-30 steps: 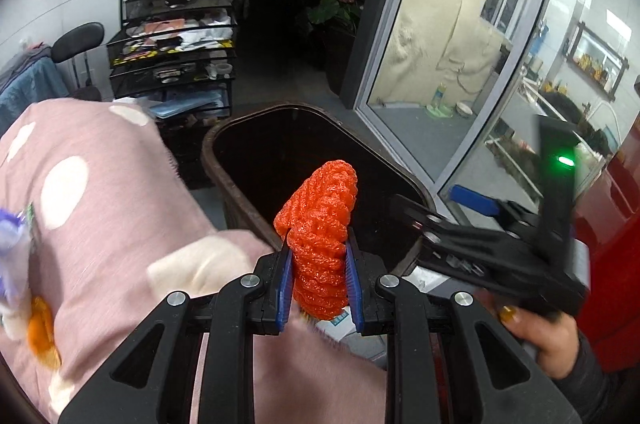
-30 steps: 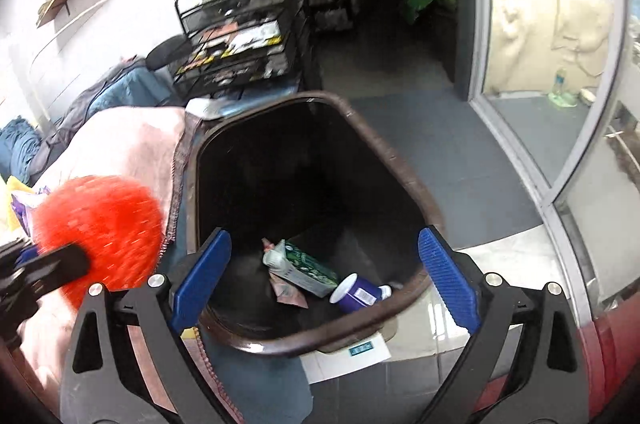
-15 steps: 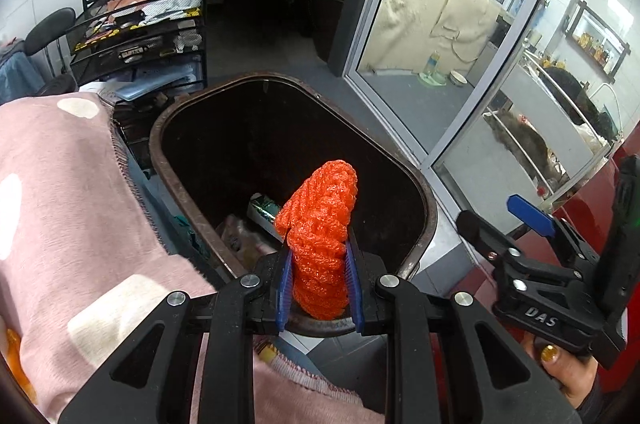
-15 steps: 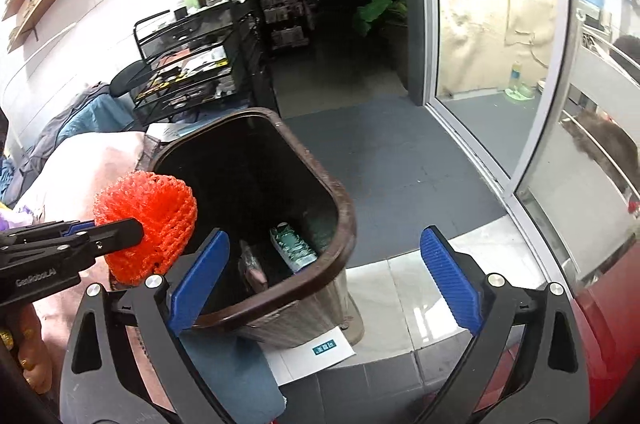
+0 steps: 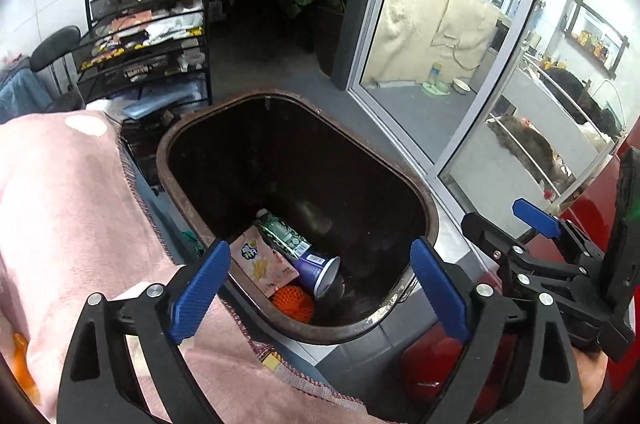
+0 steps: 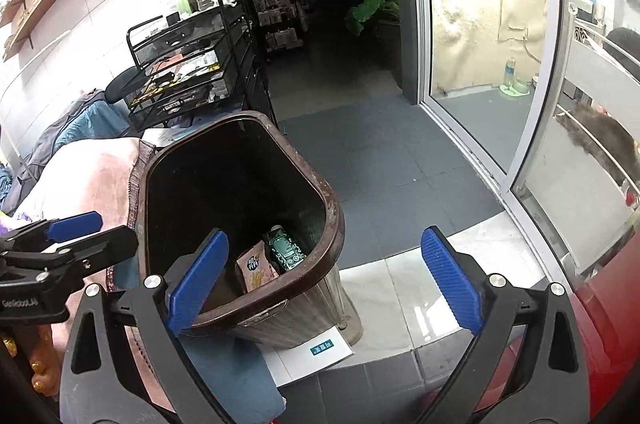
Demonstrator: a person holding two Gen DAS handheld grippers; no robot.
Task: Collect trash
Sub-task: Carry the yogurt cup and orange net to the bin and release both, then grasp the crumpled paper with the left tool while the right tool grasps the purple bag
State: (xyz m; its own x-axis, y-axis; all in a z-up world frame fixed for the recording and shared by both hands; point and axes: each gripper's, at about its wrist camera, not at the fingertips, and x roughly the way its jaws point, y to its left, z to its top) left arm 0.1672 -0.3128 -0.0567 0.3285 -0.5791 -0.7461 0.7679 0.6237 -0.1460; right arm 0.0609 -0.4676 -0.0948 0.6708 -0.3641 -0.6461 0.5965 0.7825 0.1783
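Orange mesh ball [image 5: 292, 306] down in the brown trash bin [image 5: 428, 220], under a snack pouch [image 5: 262, 264]. Left gripper [image 5: 318, 288] just sprung wide, nothing between. Right gripper [image 6: 324, 278] gaping too, empty.

orange mesh ball [image 5: 291, 307] lies at the bottom of the brown bin [image 5: 428, 224], near wall side, touching a pink snack packet [image 5: 260, 264]; a purple-and-white cup [image 5: 318, 270] on its side and a green carton [image 5: 282, 232] beside it.

Left gripper [image 5: 320, 280] showing black plastic arms, ribbed blue fingers [image 5: 200, 284], silver screws, right gripper [image 6: 324, 276] matching, white lettering marking one body
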